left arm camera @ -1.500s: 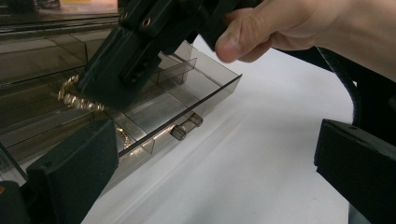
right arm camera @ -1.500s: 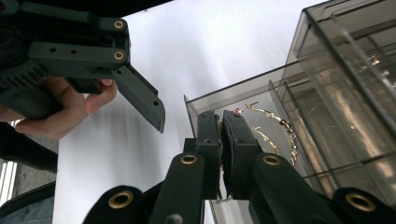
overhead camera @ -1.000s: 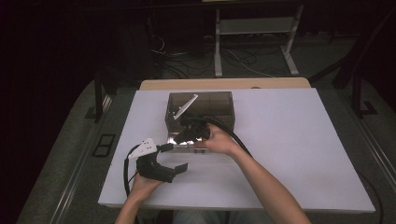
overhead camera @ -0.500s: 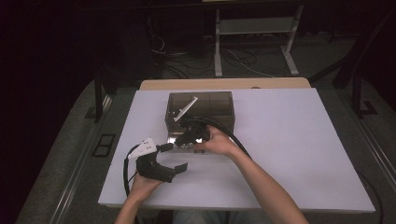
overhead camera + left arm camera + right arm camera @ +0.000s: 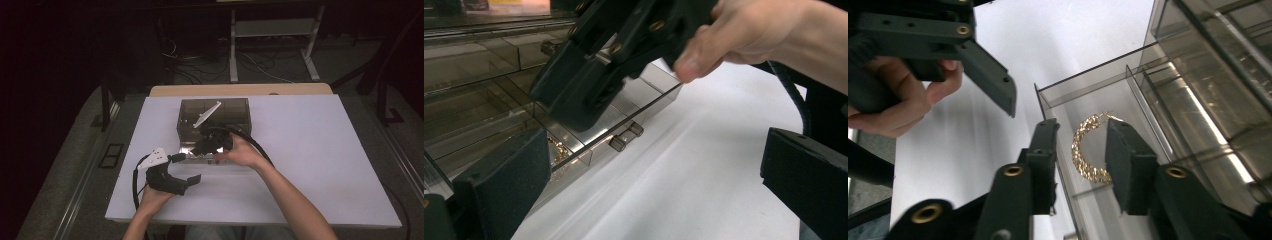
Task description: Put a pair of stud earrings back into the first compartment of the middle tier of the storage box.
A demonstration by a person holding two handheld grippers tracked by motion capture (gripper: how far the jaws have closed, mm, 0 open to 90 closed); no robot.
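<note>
A smoky clear drawer box point(image 5: 235, 107) stands mid-table, with one low drawer point(image 5: 196, 156) pulled out toward me. A gold chain hoop point(image 5: 1083, 150) lies in that drawer point(image 5: 1128, 100) and glints again in the left gripper view point(image 5: 555, 150). My right gripper point(image 5: 1082, 125) points down into the drawer. Its jaws have just been opening and stand apart on either side of the hoop without pressing it. From above, the right gripper point(image 5: 207, 142) hangs at the box front. My left gripper point(image 5: 187, 168) rests open near the table's front left, aimed at the drawer point(image 5: 624, 132).
The white table point(image 5: 320, 150) has free room to the right and behind the box. A cable point(image 5: 257, 145) trails from the right gripper along the forearm. Table legs and cables lie on the dark floor beyond the far edge.
The right hand and its gripper have shifted slightly at the drawer front. The left gripper has kept still.
</note>
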